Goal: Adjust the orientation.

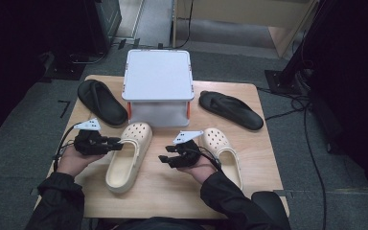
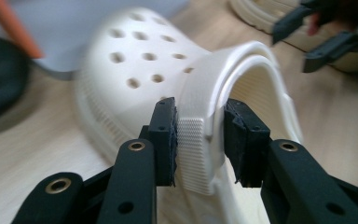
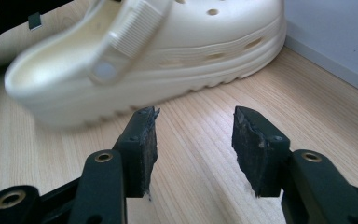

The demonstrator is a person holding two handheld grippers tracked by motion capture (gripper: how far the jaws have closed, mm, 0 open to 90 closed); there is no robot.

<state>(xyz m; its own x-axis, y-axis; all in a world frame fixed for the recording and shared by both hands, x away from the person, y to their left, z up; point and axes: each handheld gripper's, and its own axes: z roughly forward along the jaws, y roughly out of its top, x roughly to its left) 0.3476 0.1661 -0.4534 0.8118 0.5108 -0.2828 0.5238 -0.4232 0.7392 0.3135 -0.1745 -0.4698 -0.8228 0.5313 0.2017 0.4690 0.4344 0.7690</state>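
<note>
Wooden table (image 1: 172,191), pale top, dark carpet all round it; items listed from the person's edge outward.

1. Left gripper (image 1: 116,143): jaws straddling the side rim of the left clog (image 1: 127,158), one pad (image 2: 168,140) flat against the outer wall, the other inside the opening with a slight gap showing (so not quite clamped, by my reading, more closing than holding).
2. Left clog, cream foam, toe toward the far side, lying left of centre. Looks light, springy and a touch slick; the wall should flex under the pads without harm. The thick rim beside the strap seems the sound place to grip, since a bite on the thin toe would probably just fold.
3. Right gripper (image 3: 193,140): jaws parted and empty over bare wood, aimed at the left clog's side.
4. Right clog (image 1: 223,153), same make, lying under the right forearm.
5. White storage box (image 1: 158,81), orange corner trim, at the back centre.
6. Black slippers, one on either side of the box: left slipper (image 1: 100,101), right slipper (image 1: 230,109).
</note>
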